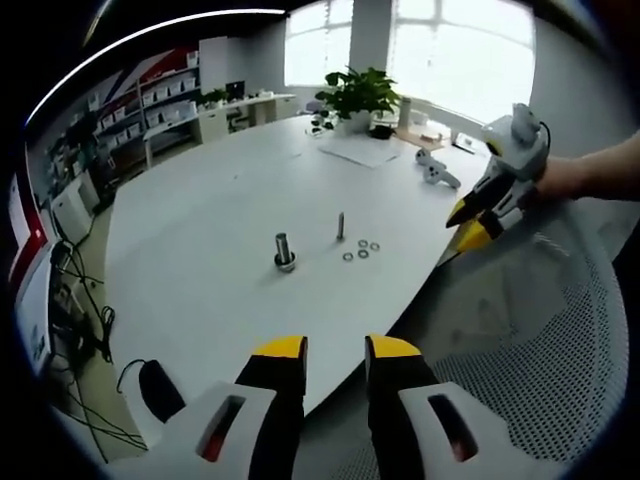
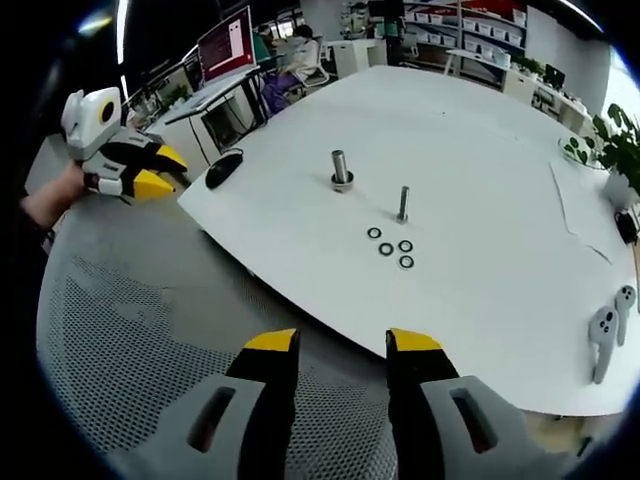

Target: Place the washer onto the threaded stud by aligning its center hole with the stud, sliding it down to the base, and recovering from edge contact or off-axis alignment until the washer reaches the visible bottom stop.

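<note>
Several small dark washers (image 1: 362, 248) (image 2: 392, 248) lie loose on the white table (image 1: 200, 240) (image 2: 480, 130). A thin threaded stud (image 1: 341, 225) (image 2: 403, 203) stands upright just beyond them. To its side is a thicker steel post (image 1: 285, 250) (image 2: 341, 168) on a round base. My left gripper (image 1: 335, 350) (image 2: 158, 171) hangs off the table's near edge, open and holding nothing. A hand holds my right gripper (image 2: 342, 342) (image 1: 467, 225) off another edge, also open and holding nothing. Both grippers are well away from the washers.
A grey mesh chair back (image 1: 540, 340) (image 2: 130, 330) lies under both grippers. On the table are a black mouse (image 2: 222, 168) (image 1: 160, 390), white controllers (image 2: 605, 340) (image 1: 437, 170), a paper sheet (image 1: 362, 150) and a potted plant (image 1: 358, 92). Desks and shelves stand behind.
</note>
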A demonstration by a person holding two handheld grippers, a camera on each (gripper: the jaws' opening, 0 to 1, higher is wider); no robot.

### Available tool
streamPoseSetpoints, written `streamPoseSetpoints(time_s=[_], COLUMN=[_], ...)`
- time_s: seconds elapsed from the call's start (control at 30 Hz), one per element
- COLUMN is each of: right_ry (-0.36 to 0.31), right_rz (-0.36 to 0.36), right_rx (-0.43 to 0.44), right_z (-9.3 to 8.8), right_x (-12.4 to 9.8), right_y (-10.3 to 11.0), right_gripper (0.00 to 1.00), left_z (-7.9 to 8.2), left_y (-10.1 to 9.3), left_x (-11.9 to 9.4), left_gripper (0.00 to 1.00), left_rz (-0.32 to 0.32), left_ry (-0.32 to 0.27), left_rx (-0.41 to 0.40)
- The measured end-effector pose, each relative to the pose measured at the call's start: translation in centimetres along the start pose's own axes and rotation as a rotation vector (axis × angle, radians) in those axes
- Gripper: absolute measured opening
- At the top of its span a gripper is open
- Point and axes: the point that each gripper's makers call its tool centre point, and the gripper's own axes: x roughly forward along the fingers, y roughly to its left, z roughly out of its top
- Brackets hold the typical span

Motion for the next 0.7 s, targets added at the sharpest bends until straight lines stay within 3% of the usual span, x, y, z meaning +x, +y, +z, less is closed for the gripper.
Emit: streamPoseSetpoints(time_s=[0.2, 0.3, 0.43, 0.5, 0.6, 0.7], right_ry=[-0.005, -0.029, -0.03, -0.015, 0.001, 0.059], right_rz=[0.026, -0.025, -0.048, -0.054, -0.054, -0.037], right_rx=[0.043, -0.042, -0.064, -0.076, -0.079, -0.077], right_z=[0.8, 1.7, 2.9, 3.1, 3.2, 2.3], right_x=[-0.1, -0.1, 0.5, 1.6, 4.0, 5.7], right_y=[-0.2, -1.8, -3.1, -3.9, -4.8, -4.9], right_gripper=[0.37, 0.35, 0.35, 0.35, 0.35, 0.35], left_z=[0.2, 0.0, 0.2, -0.6, -0.5, -0.3], left_y=[0.7, 0.7, 0.8, 0.4, 0.1, 0.2], left_x=[-0.3, -0.3, -0.3, -0.1, 0.0, 0.0], left_gripper=[0.21, 0.21, 0.2, 0.2, 0.2, 0.19], left_rz=[0.024, 0.024, 0.035, 0.008, 0.011, 0.013], left_ry=[-0.017, -0.009, -0.024, 0.016, 0.015, 0.01], left_rx=[-0.008, -0.022, -0.014, -0.021, 0.014, 0.023])
